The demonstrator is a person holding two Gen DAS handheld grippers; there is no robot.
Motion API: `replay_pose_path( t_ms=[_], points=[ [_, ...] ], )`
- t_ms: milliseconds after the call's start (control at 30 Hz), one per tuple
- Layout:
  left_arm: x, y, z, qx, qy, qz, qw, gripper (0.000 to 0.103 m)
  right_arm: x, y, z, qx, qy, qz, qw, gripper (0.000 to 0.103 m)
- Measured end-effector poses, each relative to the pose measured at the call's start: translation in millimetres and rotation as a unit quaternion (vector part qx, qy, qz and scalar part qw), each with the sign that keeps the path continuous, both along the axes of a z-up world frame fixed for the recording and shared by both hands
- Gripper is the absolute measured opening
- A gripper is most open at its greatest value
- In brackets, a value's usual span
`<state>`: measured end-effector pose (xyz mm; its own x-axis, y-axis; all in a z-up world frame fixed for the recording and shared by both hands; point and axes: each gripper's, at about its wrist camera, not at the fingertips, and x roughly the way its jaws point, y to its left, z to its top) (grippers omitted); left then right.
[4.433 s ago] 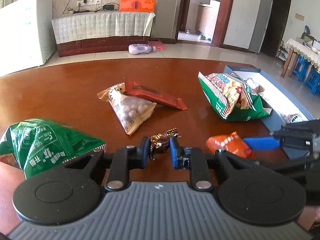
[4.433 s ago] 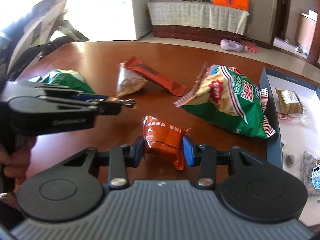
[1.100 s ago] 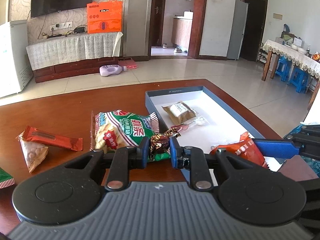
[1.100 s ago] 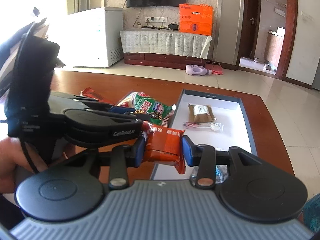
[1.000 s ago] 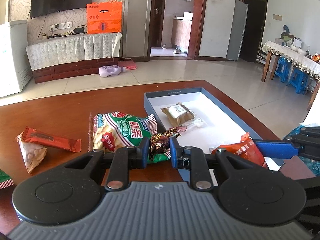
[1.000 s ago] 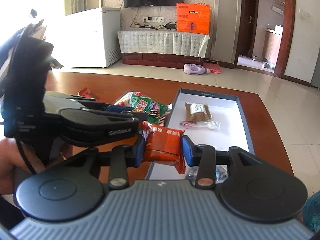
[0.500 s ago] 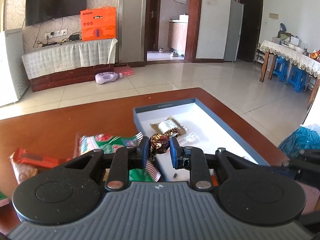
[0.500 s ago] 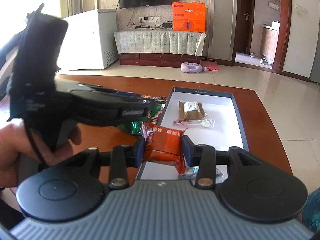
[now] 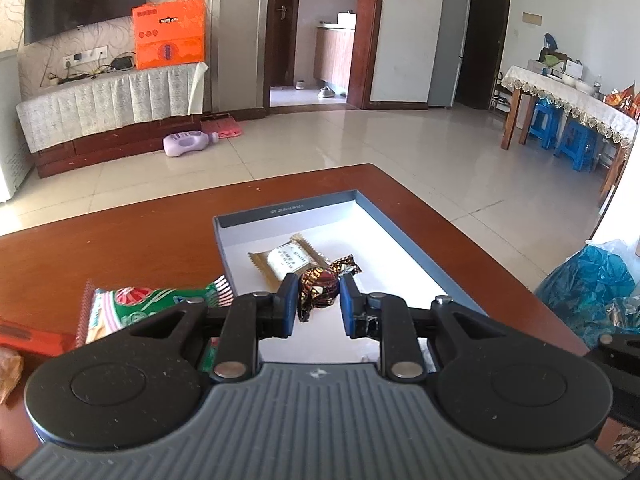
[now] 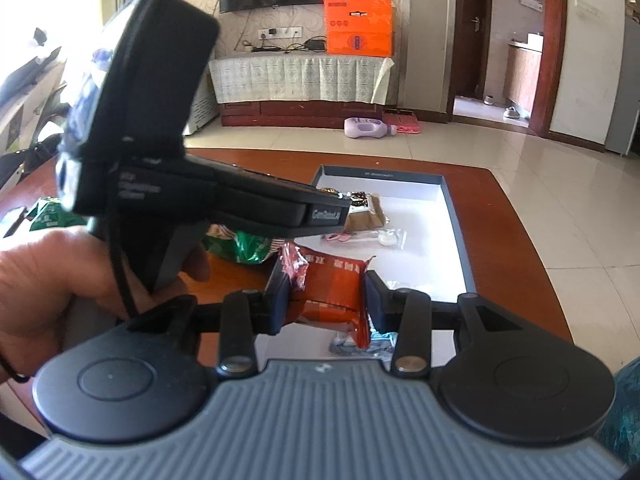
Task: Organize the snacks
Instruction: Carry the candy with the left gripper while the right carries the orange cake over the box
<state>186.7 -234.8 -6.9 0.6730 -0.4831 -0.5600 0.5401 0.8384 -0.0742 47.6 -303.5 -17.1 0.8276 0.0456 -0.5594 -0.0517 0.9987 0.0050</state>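
My left gripper (image 9: 319, 304) is shut on a brown foil-wrapped candy (image 9: 318, 286) and hangs over the near part of the blue-walled box (image 9: 288, 211) with the white floor. A gold-brown cracker pack (image 9: 286, 261) lies in the box just beyond the candy. My right gripper (image 10: 326, 296) is shut on an orange-red snack packet (image 10: 332, 288) above the box's (image 10: 380, 174) near left edge. In the right wrist view the left gripper's black body (image 10: 208, 196), held by a hand (image 10: 52, 284), reaches over the box from the left.
A green-and-white chips bag (image 9: 148, 300) and a red bar (image 9: 28, 340) lie on the brown table (image 9: 120, 252) left of the box. A clear-wrapped item (image 10: 372, 237) and a blue-white packet (image 10: 360, 344) lie in the box. A blue plastic bag (image 9: 588, 292) sits off the table's right edge.
The left gripper has carried the candy rightwards from above the chips bag to over the box. The right gripper has stayed over the box edge with the orange packet.
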Motion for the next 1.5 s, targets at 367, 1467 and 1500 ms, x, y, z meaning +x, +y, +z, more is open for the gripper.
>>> replay_pose_path(
  t_ms=[367,1467,1500],
  points=[
    [18.6,-23.8,-8.2,-0.006,0.008,-0.015,0.9998,0.026,1.0,-8.5,-6.1,-0.004,0.011,-0.024,1.0,0.043],
    [39.5,-44.5,-24.4,-0.005,0.029,-0.006,0.9995,0.026,-4.0,-14.8,-4.5,-0.008,0.017,-0.031,0.999,0.043],
    [39.6,-44.5,-24.8,-0.005,0.03,-0.006,0.9995,0.026,-4.1,-14.8,-4.5,-0.008,0.016,-0.031,0.999,0.043]
  ],
)
